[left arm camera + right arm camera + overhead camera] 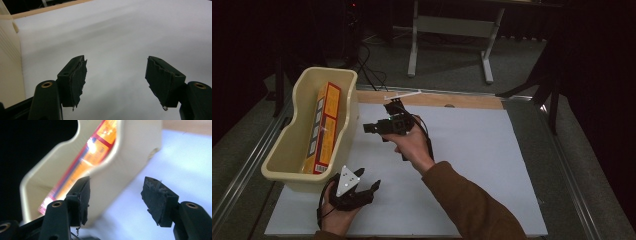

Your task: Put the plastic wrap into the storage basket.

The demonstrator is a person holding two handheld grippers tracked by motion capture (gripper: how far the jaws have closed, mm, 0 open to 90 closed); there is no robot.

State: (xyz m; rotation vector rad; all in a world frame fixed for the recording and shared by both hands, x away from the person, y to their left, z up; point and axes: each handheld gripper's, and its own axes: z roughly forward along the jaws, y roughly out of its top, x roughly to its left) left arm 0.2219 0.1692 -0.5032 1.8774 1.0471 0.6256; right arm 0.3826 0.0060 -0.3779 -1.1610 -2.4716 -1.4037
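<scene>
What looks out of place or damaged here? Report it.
The pads on both grippers look ragged. The left gripper has torn, jagged pad edges, and so does the right gripper. The box leans on its edge inside the bin, slanted rather than flat. Nothing is spilled.

High view dim, dark room around a lit white table sheet [472, 150]. Right gripper view: blurred bin [130, 165], glare on the orange box [95, 150]. Left gripper view soft, evenly lit.

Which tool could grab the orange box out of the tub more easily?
Probably the right tool: it hangs open beside the cream tub, pointing at the orange box. The left tool sits low, facing bare white table.
</scene>
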